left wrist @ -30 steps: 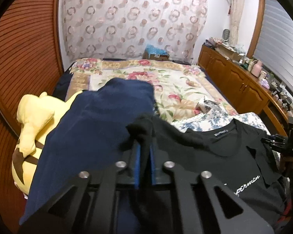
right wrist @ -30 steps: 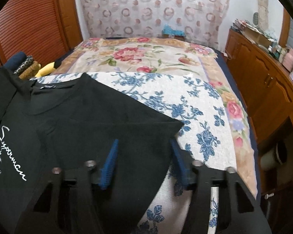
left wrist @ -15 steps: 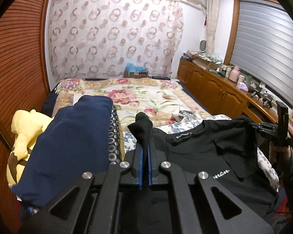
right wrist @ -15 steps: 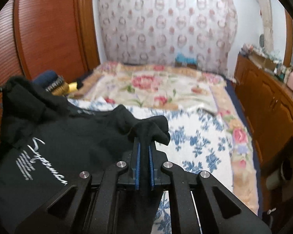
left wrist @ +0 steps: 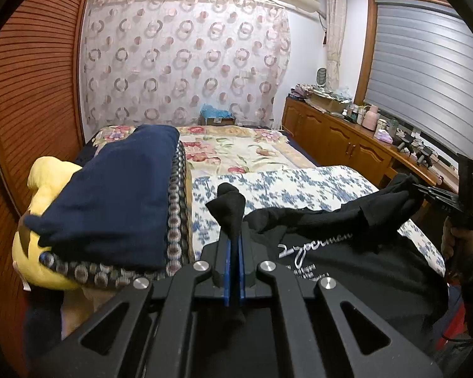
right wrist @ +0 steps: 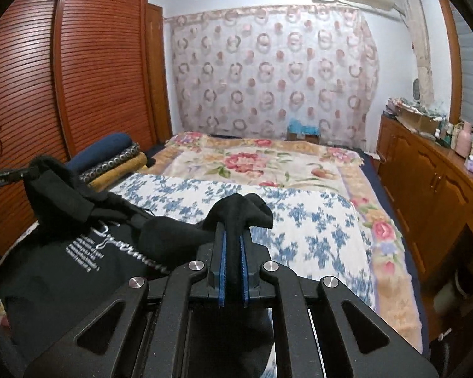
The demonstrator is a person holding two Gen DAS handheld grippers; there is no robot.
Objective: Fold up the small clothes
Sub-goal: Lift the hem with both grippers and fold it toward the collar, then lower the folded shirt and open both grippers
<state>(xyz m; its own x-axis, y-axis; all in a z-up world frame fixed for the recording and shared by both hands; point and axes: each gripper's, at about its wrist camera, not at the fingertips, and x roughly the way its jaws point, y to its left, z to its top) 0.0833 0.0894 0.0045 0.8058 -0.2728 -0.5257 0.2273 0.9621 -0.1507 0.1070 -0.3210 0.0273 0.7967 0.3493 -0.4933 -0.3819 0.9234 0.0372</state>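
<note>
Room: bedroom; bed under floral covers, wooden cabinets on the right, ringed curtain far.
Left view, claw: my left gripper is clamped on a bunch of the black shirt.
Left view, shirt: hangs off the bed between my two claws; my right gripper pinches its far right end.
Left view, neighbours: folded navy stack just left, yellow plush beyond it.
Left view, writing: white cursive across the chest, perhaps "Superman"; small lines under it unreadable.
Right view, claw: right gripper is closed on black shirt fabric.
Right view, writing: same cursive, partly hidden.
Step, my judgement: keep both pinches level and taut, lay the shirt flat on the blue-flowered cloth, print down, before folding.
</note>
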